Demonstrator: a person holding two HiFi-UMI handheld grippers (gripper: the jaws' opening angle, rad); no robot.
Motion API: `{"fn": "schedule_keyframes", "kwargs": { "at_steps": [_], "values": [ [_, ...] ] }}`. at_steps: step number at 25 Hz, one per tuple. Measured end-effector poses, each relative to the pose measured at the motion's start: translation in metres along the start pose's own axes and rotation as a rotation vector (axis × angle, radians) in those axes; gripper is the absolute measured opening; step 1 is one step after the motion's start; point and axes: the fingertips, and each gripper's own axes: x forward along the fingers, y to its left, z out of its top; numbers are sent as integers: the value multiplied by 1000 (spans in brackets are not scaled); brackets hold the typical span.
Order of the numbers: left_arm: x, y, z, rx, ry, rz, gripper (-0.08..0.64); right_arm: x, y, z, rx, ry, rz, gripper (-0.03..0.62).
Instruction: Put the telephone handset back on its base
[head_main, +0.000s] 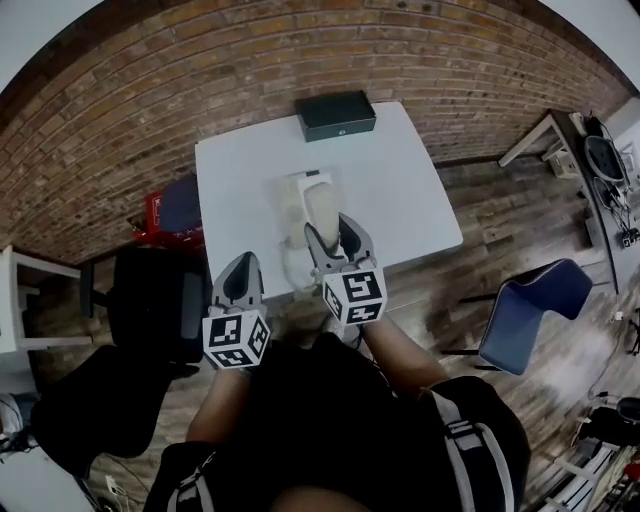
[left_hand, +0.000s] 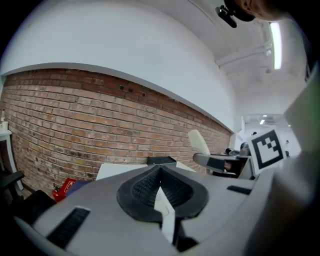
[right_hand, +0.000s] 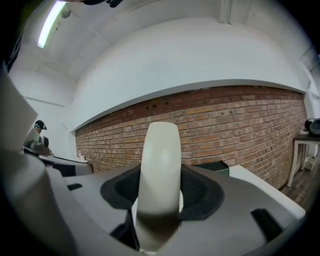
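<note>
cream and smooth, the rounded telephone handset (right_hand: 161, 155) is clamped between the ribbed black pads of our right gripper (head_main: 333, 232). our left gripper (left_hand: 160, 175) is closed on nothing. only the head view shows the handset above its pale base (head_main: 296, 192) on the white table (head_main: 410, 190). we cannot tell whether they touch. a boxy dark green case (head_main: 336, 115) sits at the far edge.
</note>
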Motion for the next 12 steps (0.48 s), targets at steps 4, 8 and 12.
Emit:
{"fn": "schedule_keyframes", "kwargs": {
  "at_steps": [4,8,12],
  "values": [
    [6,20,-8,-12,29,65,0,26,-5,-16,50,66,8,204],
    [14,32,2,-12,14,85,0,41,-4,-30,90,121,9,202],
    [20,38,9,-21,5,95,0,59,-8,-45,125,190,-4,204]
  ]
}}
